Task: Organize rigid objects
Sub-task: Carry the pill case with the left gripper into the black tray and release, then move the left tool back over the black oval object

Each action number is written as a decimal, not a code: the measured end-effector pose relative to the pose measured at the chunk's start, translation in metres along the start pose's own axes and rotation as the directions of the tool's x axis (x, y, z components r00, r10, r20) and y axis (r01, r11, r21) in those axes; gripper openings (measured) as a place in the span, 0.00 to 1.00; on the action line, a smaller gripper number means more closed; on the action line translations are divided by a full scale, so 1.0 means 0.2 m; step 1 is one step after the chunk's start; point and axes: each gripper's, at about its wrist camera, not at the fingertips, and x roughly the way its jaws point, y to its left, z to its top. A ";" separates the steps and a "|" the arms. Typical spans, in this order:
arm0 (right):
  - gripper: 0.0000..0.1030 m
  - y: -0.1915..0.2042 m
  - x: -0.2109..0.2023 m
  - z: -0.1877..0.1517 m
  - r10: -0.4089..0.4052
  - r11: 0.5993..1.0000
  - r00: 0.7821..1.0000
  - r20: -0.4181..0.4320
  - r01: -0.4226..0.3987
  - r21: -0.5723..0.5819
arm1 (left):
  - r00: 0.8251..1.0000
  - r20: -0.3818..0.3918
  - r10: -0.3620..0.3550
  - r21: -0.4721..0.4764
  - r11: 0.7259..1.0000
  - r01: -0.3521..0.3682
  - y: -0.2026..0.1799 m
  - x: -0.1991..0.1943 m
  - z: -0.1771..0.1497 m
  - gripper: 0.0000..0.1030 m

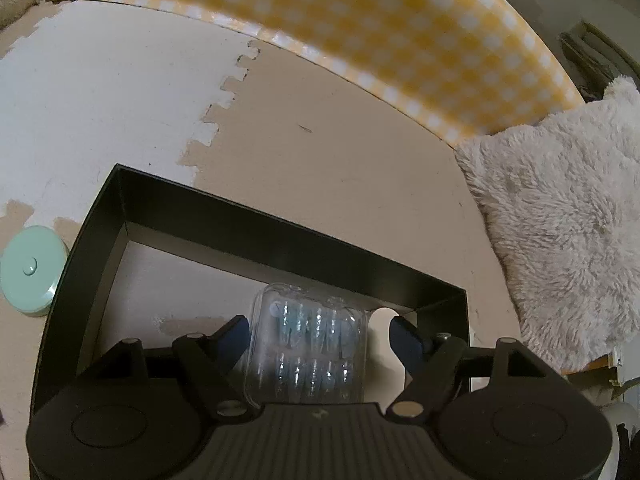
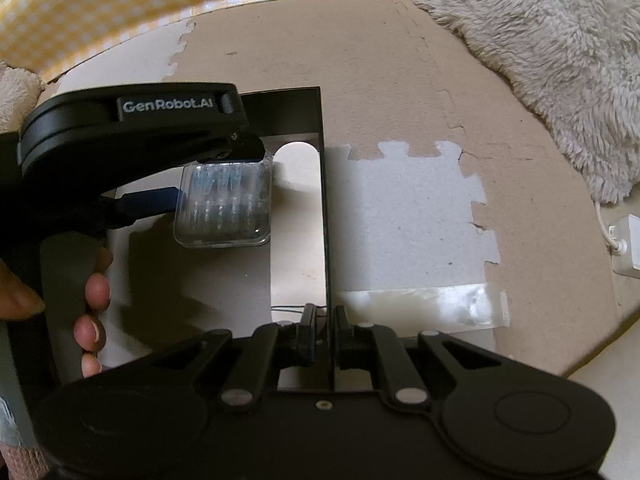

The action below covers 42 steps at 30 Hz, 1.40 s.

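A: Where's the case?

B: The clear case (image 1: pixel 306 344) with blue bits sits between my left tongs (image 1: pixel 322 334), inside the black box (image 1: pixel 280 236), toward its 3 o'clock end in the left view. The blue pads (image 1: pixel 406 344) are spread. The pad at 3 o'clock stands clear of the case; whether the 9 o'clock one touches it, I cannot tell.

A: And your right?

B: My right tongs (image 2: pixel 323 334) are pressed together on the box wall (image 2: pixel 325 216), pinching its thin edge near 6 o'clock in the right view. From there the left tongs' body (image 2: pixel 132 132) overhangs the case's (image 2: pixel 226 204) top end and blocks most of the box floor behind it. My left hand (image 2: pixel 94 312) wraps the handle at 8 o'clock.

A: What's around?

B: A mint round tin (image 1: pixel 30 270) lies just outside the box at 9 o'clock in the left view, touching or nearly touching its wall. A fluffy white rug (image 1: pixel 560 216) fills 3 o'clock, well apart. A yellow checked border (image 1: pixel 360 32) curves across 12 o'clock. The floor is puzzle mat (image 1: pixel 340 152), tan and pale pieces interlocked. In the right view, a strip of clear tape (image 2: pixel 424 304) lies on the mat just right of the box wall, and a white plug (image 2: pixel 628 244) with cord sits at 3 o'clock.
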 end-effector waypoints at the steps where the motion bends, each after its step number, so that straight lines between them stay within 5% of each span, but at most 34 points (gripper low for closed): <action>1: 0.09 0.00 0.00 0.00 -0.001 1.000 1.000 0.000 0.001 -0.001 | 1.000 -0.003 -0.003 -0.002 1.000 0.003 0.01 0.00 0.00 0.75; 9: 0.09 0.00 0.00 0.00 -0.002 1.000 1.000 0.000 0.002 -0.004 | 0.999 -0.031 -0.024 -0.001 1.000 0.024 0.03 -0.04 0.00 0.75; 20: 0.09 -0.01 0.00 0.00 0.005 1.000 1.000 0.002 -0.005 0.006 | 0.999 -0.032 -0.041 0.148 0.988 0.045 -0.01 -0.26 0.02 0.82; 42: 0.09 -0.03 0.01 0.00 0.010 1.000 1.000 0.000 -0.010 0.020 | 0.996 0.074 -0.044 0.428 0.904 0.008 0.04 -0.80 -0.02 1.00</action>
